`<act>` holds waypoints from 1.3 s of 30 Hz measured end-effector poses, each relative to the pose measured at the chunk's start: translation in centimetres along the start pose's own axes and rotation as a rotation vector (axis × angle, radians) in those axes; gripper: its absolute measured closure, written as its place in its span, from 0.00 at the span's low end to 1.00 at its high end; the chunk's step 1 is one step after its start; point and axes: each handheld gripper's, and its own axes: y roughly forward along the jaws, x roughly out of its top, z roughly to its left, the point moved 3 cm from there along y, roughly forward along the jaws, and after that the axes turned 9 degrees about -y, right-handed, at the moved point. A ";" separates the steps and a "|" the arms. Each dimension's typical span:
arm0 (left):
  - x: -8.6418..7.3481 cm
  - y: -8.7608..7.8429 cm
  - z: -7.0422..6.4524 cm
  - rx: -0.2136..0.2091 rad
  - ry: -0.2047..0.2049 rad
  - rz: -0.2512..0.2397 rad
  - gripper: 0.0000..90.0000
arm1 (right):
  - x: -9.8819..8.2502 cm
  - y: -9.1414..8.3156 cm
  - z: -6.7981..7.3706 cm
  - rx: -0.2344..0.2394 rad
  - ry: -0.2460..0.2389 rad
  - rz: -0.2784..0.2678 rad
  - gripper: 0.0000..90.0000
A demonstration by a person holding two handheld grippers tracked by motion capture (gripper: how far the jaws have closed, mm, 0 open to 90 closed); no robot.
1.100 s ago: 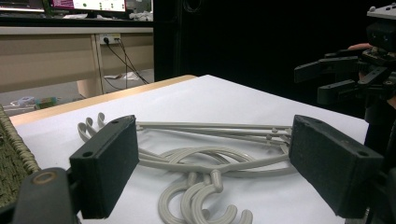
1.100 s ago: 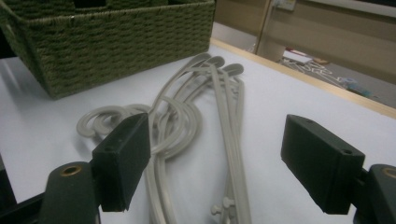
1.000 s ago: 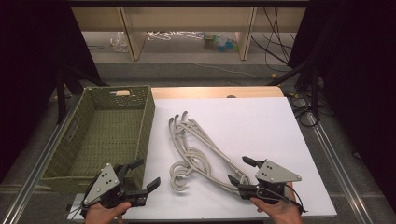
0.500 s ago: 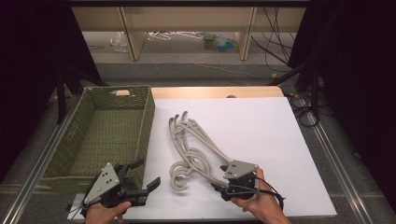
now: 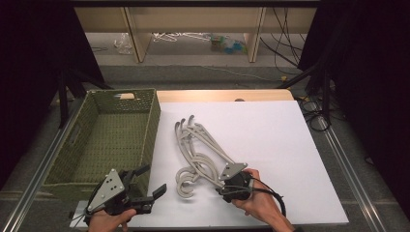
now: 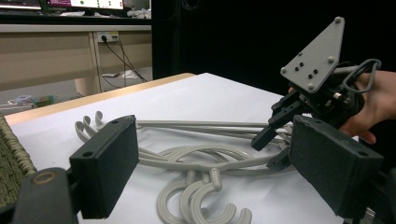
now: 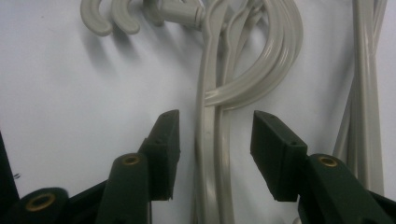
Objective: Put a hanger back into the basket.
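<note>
Right gripper (image 7: 215,140): jaws closing, hanger arms between pads, untouched.
Left gripper (image 5: 152,181): agape, empty.
Hangers (image 5: 203,152): light, stiff, slippery; grasp arms.

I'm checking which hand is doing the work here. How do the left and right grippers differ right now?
The right gripper sits over the grey hangers, its jaws astride their arms and just closing without pressing yet; the left gripper is off to the side, near the green basket, with nothing between its wide jaws. The right one points down at the sheet, the left lies nearly level. Both are hand-held and carry a grey plate.
</note>
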 end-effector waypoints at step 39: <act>0.0 0.7 -0.2 0.026 0.073 0.033 0.20 | 0.5 -3.9 -2.8 0.038 -0.197 0.037 0.92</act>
